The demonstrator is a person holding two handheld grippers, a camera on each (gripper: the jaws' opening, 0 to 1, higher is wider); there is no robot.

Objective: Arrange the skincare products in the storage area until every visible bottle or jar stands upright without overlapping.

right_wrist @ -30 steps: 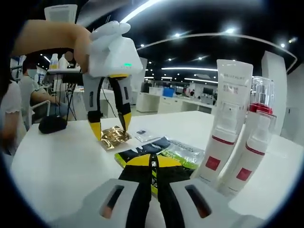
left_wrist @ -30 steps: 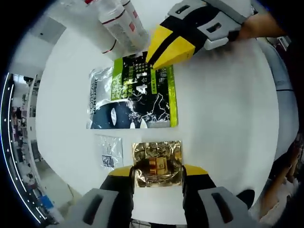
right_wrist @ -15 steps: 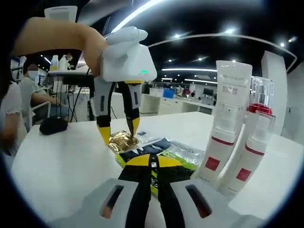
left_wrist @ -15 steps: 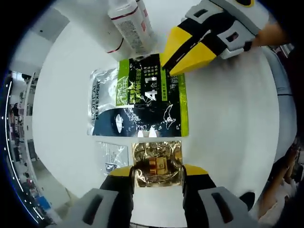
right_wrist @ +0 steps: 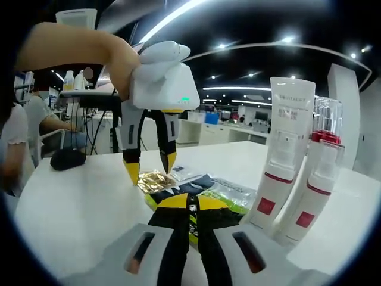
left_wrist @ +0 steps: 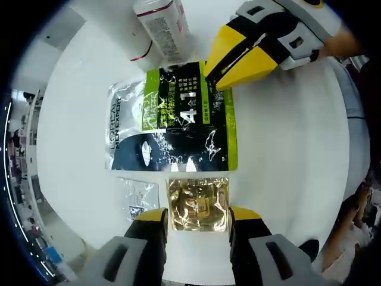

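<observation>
Two grippers are working a white table (left_wrist: pixel 286 155). Left gripper (left_wrist: pixel 198 215) is hovering spread, straddling the gold sachet (left_wrist: pixel 198 204) lying flat between its tips, clear sachet (left_wrist: pixel 138 196) just beside. Beyond, the green-black pack (left_wrist: pixel 178 122) is lying lengthwise. Right gripper (right_wrist: pixel 191 210) is pinching that pack's edge, jaws together. Tube (right_wrist: pixel 281 161) and pump bottle (right_wrist: pixel 315 179) are standing upright rightward; open table is lying left.
</observation>
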